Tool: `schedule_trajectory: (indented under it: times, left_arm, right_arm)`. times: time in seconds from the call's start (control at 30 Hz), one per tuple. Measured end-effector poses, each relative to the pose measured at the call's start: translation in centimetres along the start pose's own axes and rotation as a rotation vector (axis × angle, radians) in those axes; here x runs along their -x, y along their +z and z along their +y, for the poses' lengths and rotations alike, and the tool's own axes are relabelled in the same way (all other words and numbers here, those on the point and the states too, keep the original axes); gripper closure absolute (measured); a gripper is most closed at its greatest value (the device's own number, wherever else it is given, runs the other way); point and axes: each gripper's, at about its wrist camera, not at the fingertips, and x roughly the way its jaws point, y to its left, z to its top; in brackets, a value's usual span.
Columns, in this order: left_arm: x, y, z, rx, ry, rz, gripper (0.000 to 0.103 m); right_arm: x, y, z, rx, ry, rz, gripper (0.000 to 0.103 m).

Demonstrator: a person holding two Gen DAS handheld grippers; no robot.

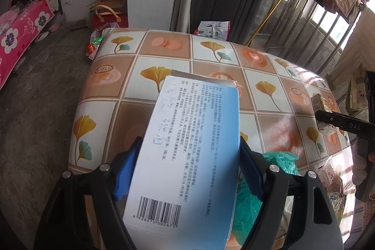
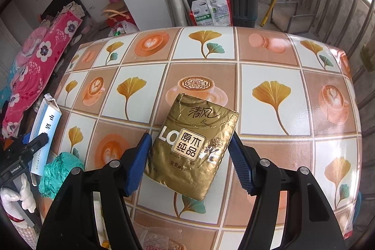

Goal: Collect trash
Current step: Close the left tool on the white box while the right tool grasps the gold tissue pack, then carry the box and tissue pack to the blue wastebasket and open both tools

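- Left gripper: blue pads pinching a white-and-blue box by its long sides, barcode end nearest the camera, box lifted over the table.
- Right gripper: pads pressed on both sides of a gold tissue pack, held over the table's patterned cloth.
- Just beside the left gripper: crumpled green bag at the table's near edge.
- Beyond the far edge, on the floor: white-and-green sack.
- Far left: pink floral bedding.
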Motion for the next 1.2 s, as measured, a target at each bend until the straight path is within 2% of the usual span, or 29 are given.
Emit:
schedule_trajectory:
  times: [0.63, 0.93, 1.2]
  left_arm:
    - [7.5, 0.3, -4.1, -0.04, -0.041, -0.15, 0.028]
    - [11.1, -0.1, -7.8, -0.083, -0.09, -0.208, 0.028]
    - [13.6, -0.5, -12.7, -0.141, -0.155, -0.242, 0.028]
  right_arm:
    - [5.8, -0.9, -0.5, -0.01, 0.061, -0.106, 0.041]
    - [10.4, -2.3, -2.4, -0.026, 0.071, -0.178, 0.041]
    - [14.4, -4.4, -5.3, -0.062, 0.072, -0.239, 0.041]
